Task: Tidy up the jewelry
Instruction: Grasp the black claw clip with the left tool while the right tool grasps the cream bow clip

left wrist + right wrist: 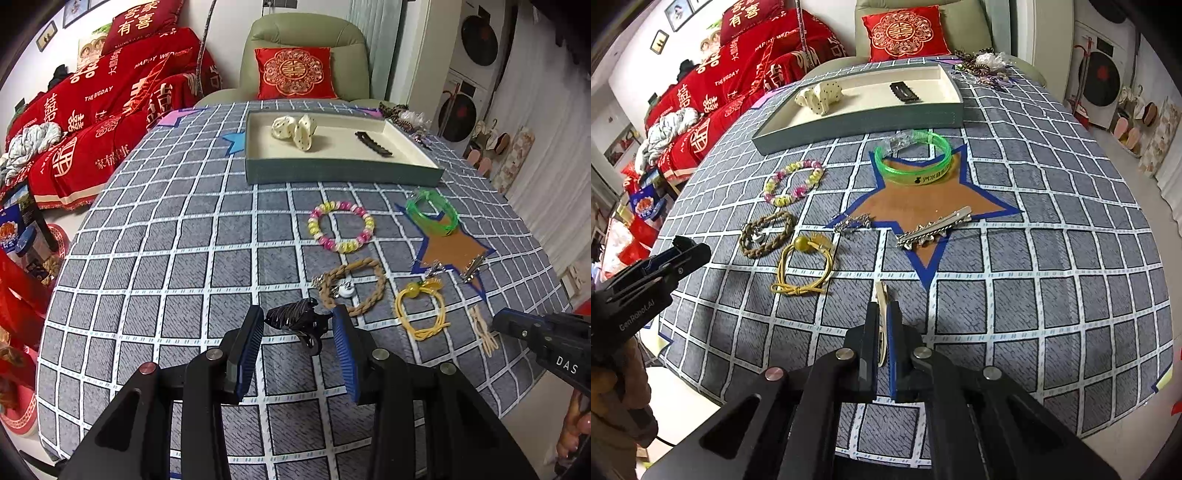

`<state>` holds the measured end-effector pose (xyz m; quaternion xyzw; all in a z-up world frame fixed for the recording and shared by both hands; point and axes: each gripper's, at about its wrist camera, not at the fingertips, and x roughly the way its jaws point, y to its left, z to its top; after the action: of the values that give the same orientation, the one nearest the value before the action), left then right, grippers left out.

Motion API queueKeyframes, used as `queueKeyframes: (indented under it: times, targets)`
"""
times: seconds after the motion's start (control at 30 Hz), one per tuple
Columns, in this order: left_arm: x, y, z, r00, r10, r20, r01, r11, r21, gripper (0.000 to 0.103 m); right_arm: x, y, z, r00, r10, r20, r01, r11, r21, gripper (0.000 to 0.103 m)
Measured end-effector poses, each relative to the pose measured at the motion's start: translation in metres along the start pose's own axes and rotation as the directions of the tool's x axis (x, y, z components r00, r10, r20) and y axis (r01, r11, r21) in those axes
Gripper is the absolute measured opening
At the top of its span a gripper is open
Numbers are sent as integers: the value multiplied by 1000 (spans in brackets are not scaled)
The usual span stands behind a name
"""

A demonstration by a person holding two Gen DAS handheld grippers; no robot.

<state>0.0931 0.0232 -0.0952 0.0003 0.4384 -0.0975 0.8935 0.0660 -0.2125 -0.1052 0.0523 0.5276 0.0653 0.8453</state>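
Observation:
In the left wrist view my left gripper [299, 317] is shut on a black claw hair clip [295, 323], both pads pressing its sides just above the checked cloth. My right gripper [882, 306] is shut on a thin cream hair clip [881, 291], whose tip sticks out past the fingers. From the left camera the right gripper [496, 325] shows at the right edge, with the cream clip [484, 332] at its tip. The grey tray [343, 173] at the far side holds a cream dotted bow [293, 131] and a black flat clip [373, 144].
On the cloth lie a pink-yellow bead bracelet [341, 225], a braided brown bracelet [351, 284], a yellow hair tie [805, 266], a green bangle [912, 162] and a silver clip [934, 227] on the star patch. More jewelry [982, 62] is piled beyond the tray.

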Motion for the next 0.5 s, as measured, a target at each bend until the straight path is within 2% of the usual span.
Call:
queueKeyframes:
  times: [0.23, 0.3, 0.33, 0.37, 0.43, 0.5]
  targets:
    - [-3, -3, 0, 1000, -4, 3, 4, 1000, 4, 47, 9, -9, -1, 999, 23, -38, -22, 999, 33, 7]
    - [-3, -5, -1, 1000, -6, -1, 6, 1000, 4, 47, 13, -6, -1, 999, -1, -42, 1, 1000, 10, 24]
    - [-3, -5, -1, 1000, -6, -2, 6, 1000, 4, 47, 14, -4, -1, 999, -11, -38, 11, 1000, -3, 50]
    - [-3, -6, -1, 1000, -5, -2, 5, 1000, 5, 47, 15, -2, -1, 999, -15, -31, 15, 1000, -9, 67]
    - [-3, -6, -2, 1000, -5, -5, 5, 1000, 6, 47, 16, 0, 1, 1000, -24, -15, 24, 1000, -21, 66]
    - [-2, -6, -2, 1000, -4, -7, 4, 1000, 5, 47, 20, 1, 3, 999, -29, -20, 28, 999, -26, 61]
